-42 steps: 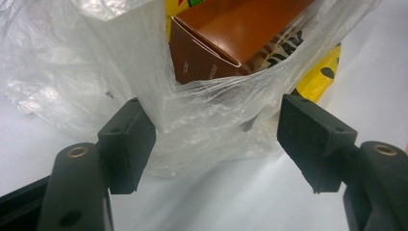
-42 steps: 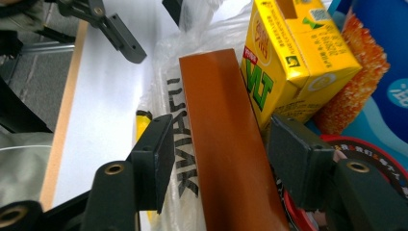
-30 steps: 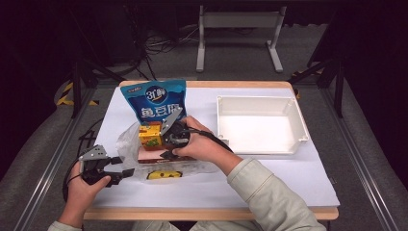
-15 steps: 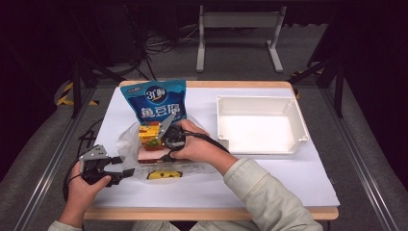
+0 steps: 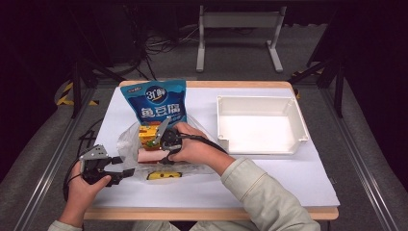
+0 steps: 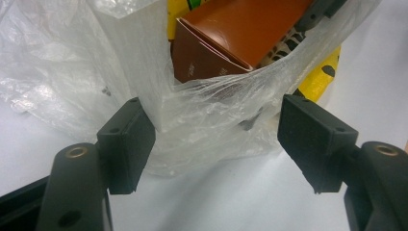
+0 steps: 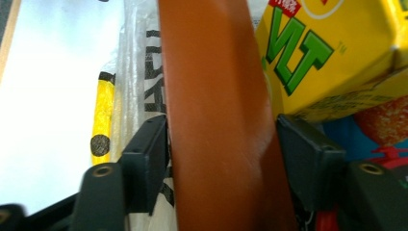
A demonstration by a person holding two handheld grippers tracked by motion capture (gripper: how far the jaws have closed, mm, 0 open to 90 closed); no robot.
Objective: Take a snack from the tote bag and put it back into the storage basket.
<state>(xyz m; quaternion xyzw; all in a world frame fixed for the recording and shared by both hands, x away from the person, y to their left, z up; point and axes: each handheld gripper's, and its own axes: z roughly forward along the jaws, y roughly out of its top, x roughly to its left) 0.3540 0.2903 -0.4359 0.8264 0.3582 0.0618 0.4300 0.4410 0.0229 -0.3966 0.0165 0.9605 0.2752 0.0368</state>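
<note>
Right hand-held gripper [image 5: 166,144] has dropped onto the brown carton [image 7: 216,120], clamping it; I'd lift straight while the open left hand-held gripper [image 6: 216,144] pins the plastic bag [image 6: 96,57].

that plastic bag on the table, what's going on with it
A person is working snacks in a clear plastic bag. The right gripper has its jaws around a brown carton beside a yellow drink box. The left gripper is open at the bag's edge, with plastic between its jaws. A white bin sits to the right.
</note>
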